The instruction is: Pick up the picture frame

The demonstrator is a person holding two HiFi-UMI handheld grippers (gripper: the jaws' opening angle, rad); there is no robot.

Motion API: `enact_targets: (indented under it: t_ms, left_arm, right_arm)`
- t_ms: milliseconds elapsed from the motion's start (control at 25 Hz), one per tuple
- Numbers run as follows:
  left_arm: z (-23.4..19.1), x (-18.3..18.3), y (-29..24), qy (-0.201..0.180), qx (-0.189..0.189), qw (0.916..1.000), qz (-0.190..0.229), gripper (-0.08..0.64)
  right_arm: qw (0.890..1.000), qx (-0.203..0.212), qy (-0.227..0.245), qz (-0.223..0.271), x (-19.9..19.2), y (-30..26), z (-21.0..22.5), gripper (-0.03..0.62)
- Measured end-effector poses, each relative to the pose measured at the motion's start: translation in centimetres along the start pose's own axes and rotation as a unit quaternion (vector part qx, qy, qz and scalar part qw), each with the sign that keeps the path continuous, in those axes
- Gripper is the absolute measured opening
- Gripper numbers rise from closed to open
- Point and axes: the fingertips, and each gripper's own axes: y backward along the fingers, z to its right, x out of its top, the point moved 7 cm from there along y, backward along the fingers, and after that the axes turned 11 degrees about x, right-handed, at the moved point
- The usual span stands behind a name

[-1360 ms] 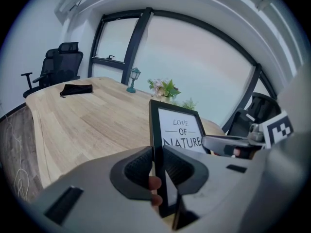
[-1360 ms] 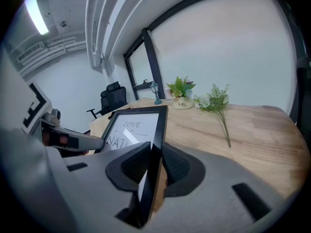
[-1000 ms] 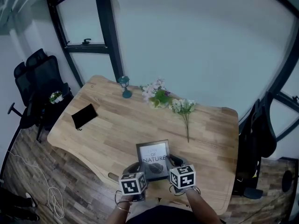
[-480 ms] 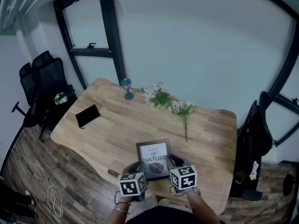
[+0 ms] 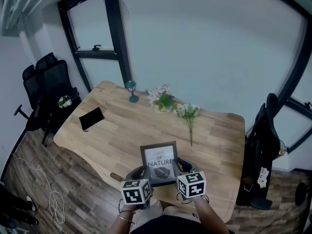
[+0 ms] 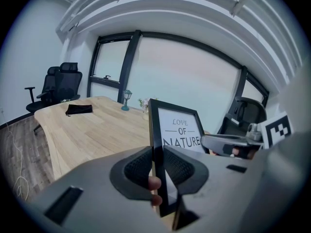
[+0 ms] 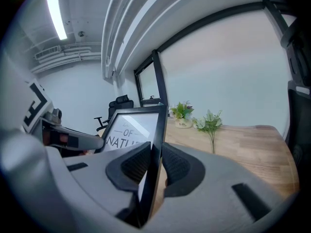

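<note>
A black picture frame (image 5: 159, 162) with white print reading "LOVE OF NATURE" hangs above the near edge of the wooden table (image 5: 122, 130), face up toward me. My left gripper (image 5: 144, 174) is shut on its left edge and my right gripper (image 5: 178, 170) on its right edge. In the left gripper view the frame (image 6: 170, 144) stands edge-on between the ribbed pads (image 6: 137, 170), with the right gripper (image 6: 223, 144) beyond it. In the right gripper view the frame (image 7: 141, 140) is pinched the same way between the pads (image 7: 177, 166).
On the table lie a black pouch (image 5: 91, 118) at the left, a small green lantern (image 5: 130, 90), a potted flower bunch (image 5: 163, 100) and a loose flower stem (image 5: 189, 116) at the back. Office chairs stand at the left (image 5: 46, 87) and the right (image 5: 265, 145).
Both grippers have lifted the frame together, a little higher and farther over the table. The grip on both edges is the same.
</note>
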Motion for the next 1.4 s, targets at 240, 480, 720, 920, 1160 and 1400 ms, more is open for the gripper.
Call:
enact_targets:
  t_ms: [240, 480, 720, 920, 1160, 1400]
  left_arm:
    - [1.4, 0.5, 0.9, -0.004, 0.002, 0.9999, 0.015, 0.066]
    - [2.7, 1.1, 1.8, -0.005, 0.005, 0.9996, 0.028, 0.066]
    - [3.7, 1.4, 3.0, -0.007, 0.011, 0.999, 0.043, 0.066]
    - [4.5, 1.7, 4.2, -0.004, 0.016, 0.9983, 0.057, 0.066]
    - [5.1, 2.3, 5.4, -0.009, 0.021, 0.9969, 0.076, 0.066]
    - [5.4, 3.4, 5.9, -0.012, 0.019, 0.9959, 0.088, 0.066]
  right_arm:
    - [1.0, 0.004, 0.009, 0.015, 0.8, 1.5, 0.4, 0.075]
    - [0.999, 0.008, 0.024, 0.029, 1.8, 2.9, 0.8, 0.075]
    - [0.998, 0.019, 0.038, 0.045, 2.6, 4.3, 0.8, 0.075]
    - [0.997, 0.026, 0.052, 0.057, 3.3, 5.4, 0.7, 0.075]
    - [0.995, 0.031, 0.064, 0.074, 4.2, 6.4, 0.3, 0.075]
    - [0.993, 0.029, 0.072, 0.09, 5.2, 7.1, 0.2, 0.075]
